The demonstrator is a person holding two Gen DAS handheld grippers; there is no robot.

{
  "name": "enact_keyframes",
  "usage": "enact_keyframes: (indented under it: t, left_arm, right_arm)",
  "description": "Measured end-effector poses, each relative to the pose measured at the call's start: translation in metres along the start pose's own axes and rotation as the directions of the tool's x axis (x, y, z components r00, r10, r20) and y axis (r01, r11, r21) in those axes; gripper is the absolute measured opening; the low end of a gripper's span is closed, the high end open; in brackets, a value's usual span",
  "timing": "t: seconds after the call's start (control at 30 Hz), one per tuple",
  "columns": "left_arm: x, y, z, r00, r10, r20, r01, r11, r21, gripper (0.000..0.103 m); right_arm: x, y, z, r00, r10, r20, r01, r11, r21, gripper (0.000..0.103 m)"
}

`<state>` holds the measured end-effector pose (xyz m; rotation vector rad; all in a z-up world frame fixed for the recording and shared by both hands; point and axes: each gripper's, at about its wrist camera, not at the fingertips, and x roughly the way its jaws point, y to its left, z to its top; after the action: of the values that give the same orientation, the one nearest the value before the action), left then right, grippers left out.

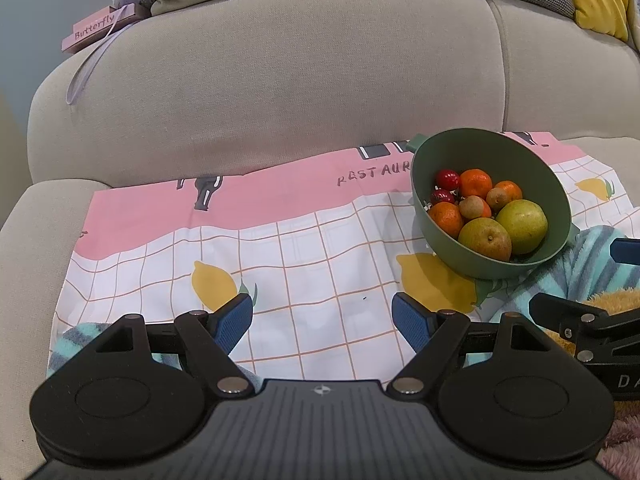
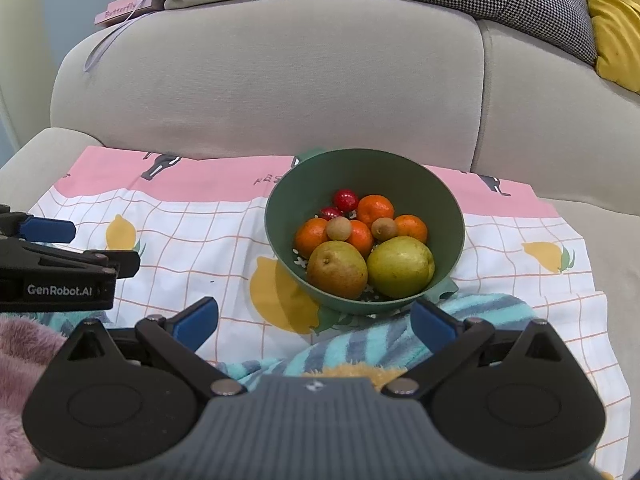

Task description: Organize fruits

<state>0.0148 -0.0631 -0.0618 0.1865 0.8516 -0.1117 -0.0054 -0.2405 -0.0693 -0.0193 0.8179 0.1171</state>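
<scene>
My left tongs point(image 1: 322, 322) and right tongs point(image 2: 314, 318) are released, empty; round green plastic bowl point(image 2: 440, 196) at 12 o'clock holds 2 yellow-green pears point(image 2: 400, 266), keeping fruit gathered.

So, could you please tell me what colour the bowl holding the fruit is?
The bowl is a muted dark green, inside and out; the right wrist view shows it best.

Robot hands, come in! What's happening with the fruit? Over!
Left gripper open, empty. Right gripper open, empty. Fruit all inside green bowl. Nothing blocking it.

Black linkage arms, blue-padded jaws — silver rivets
</scene>
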Motion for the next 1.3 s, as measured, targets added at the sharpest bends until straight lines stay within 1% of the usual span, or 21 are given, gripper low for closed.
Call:
enact_keyframes:
  t: [1.3]
  left_arm:
    - [-0.0043, 0.0008, -0.0009, 1.000, 0.002, 0.006, -0.002, 1.000, 0.001, 0.093]
  right_arm:
    - [0.0044, 0.0017, 0.0003, 0.999, 0.001, -0.033, -0.001, 1.000, -0.015, 0.099]
